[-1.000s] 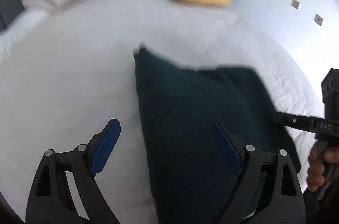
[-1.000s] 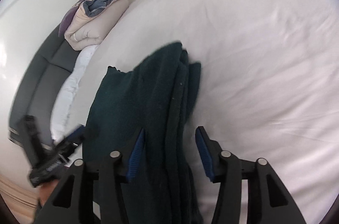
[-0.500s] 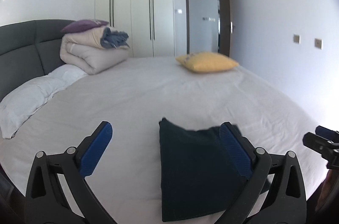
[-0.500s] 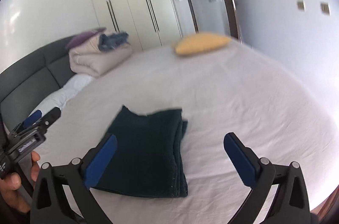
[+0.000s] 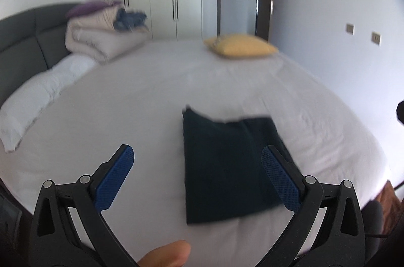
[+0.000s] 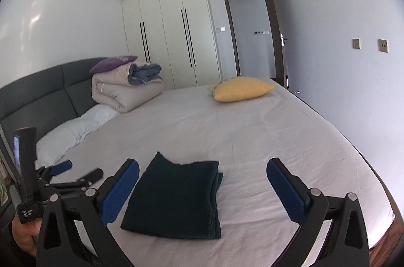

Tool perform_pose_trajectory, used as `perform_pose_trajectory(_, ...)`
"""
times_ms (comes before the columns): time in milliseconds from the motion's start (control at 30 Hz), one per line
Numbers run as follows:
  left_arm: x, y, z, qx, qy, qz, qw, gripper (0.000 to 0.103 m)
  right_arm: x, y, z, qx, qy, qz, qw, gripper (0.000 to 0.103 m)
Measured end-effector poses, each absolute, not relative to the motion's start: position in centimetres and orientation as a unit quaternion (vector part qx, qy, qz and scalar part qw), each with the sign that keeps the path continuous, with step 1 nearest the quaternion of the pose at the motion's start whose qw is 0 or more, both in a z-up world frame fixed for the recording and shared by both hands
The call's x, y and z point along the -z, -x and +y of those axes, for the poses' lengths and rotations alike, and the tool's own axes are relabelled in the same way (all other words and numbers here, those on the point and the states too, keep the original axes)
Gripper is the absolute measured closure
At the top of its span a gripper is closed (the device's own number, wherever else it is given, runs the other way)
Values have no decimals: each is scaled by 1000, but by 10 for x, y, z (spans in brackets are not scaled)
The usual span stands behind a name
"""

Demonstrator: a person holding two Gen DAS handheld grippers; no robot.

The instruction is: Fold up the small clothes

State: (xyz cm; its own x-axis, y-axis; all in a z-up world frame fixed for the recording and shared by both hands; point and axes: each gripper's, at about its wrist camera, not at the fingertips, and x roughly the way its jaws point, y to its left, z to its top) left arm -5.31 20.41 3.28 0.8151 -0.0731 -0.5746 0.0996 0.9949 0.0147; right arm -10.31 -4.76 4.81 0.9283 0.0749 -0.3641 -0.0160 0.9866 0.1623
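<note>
Dark green cloth (image 6: 176,196) lies folded flat on the bed (image 6: 265,140), long axis running away from you, ahead of and below both your grippers, left (image 5: 197,181) and right (image 6: 202,191), jaws wide and empty.

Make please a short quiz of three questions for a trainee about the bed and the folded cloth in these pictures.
1. True or false: the dark green cloth lies folded on the bed.
2. What colour is the small pillow at the far edge?
3. The right tongs are: A) shut on the cloth, B) open, holding nothing.

Key: 1 true; 2 yellow; 3 B.
</note>
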Motion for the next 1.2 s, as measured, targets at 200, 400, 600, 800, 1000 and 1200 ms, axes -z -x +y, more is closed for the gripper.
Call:
perform_pose_trajectory(200, 9, 45, 199, 32, -17, 355, 934, 0, -24, 89, -37, -13, -93, 265, 960, 0)
perform_pose_trajectory(400, 36, 25, 206, 37, -6, 380, 924, 0, 9, 72, -27, -4, -97, 331, 939, 0)
perform_pose_trajectory(600, 53, 13, 215, 32, 2, 399, 916, 0, 31, 61, -19, 10, -85, 369, 925, 0)
perform_pose_trajectory(800, 62, 7, 220, 31, 9, 408, 912, 0, 48, 56, -15, 11, -86, 393, 915, 0)
perform_pose_trajectory(1000, 68, 5, 218, 33, 10, 414, 910, 0, 51, 54, -15, 13, -81, 399, 913, 0)
perform_pose_trajectory(1200, 73, 3, 215, 31, 11, 416, 909, 0, 53, 52, -17, 11, -80, 405, 911, 0)
